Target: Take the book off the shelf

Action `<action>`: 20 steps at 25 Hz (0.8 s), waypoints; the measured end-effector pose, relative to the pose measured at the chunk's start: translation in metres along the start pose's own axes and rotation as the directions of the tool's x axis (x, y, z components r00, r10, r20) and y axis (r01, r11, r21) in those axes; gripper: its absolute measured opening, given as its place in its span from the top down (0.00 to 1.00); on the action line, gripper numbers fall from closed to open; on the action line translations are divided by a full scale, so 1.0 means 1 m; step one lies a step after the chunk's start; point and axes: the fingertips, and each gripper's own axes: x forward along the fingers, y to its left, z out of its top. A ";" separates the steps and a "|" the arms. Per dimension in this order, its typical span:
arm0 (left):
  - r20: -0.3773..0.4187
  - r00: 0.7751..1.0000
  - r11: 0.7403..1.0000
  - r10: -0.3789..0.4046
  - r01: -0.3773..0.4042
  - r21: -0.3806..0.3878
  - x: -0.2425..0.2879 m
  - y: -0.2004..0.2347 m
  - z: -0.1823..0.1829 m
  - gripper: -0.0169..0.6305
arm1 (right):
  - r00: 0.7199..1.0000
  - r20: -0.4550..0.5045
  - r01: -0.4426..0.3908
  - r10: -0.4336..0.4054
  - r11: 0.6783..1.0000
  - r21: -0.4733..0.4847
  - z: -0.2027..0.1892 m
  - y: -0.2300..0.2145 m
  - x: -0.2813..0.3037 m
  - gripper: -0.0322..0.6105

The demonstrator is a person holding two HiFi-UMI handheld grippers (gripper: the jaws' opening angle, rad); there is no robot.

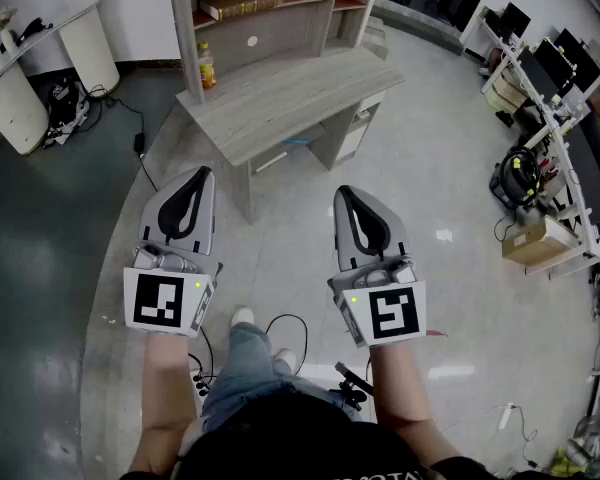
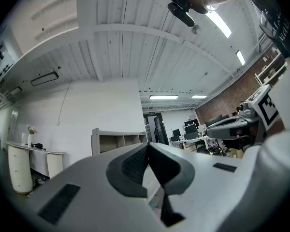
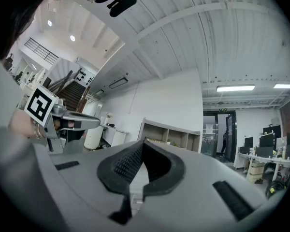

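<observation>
A brown book (image 1: 238, 3) lies flat on a shelf of the wooden hutch (image 1: 270, 8) that stands on the desk (image 1: 280, 93), far ahead of me. Both grippers hang over the floor, well short of the desk. My left gripper (image 1: 202, 173) is shut, with nothing between its pads. My right gripper (image 1: 342, 193) is also shut and holds nothing. In the left gripper view the jaws (image 2: 147, 146) meet at their tips, with the shelf unit (image 2: 118, 140) far behind them. The right gripper view shows its jaws (image 3: 142, 143) touching and the shelf unit (image 3: 171, 135) beyond.
A yellow bottle (image 1: 208, 66) stands on the desk's left end. A white rounded cabinet (image 1: 40, 68) and cables (image 1: 130, 128) are at the left. Racks with equipment (image 1: 550, 118) and a cardboard box (image 1: 540, 240) line the right side. My legs are below the grippers.
</observation>
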 end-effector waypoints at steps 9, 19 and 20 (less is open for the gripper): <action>-0.003 1.000 0.999 0.008 -0.009 -0.031 0.032 0.042 -0.015 0.96 | 1.000 0.000 0.010 -0.010 0.999 0.040 -0.004 -0.002 0.044 0.94; -0.012 0.999 0.984 -0.051 0.048 -0.172 0.106 0.108 -0.045 0.26 | 0.995 -0.018 0.100 -0.099 0.994 0.036 -0.013 -0.020 0.134 0.94; -0.016 0.998 0.985 -0.055 0.052 -0.163 0.113 0.113 -0.049 0.25 | 0.993 -0.022 0.113 -0.112 0.993 0.036 -0.015 -0.022 0.142 0.94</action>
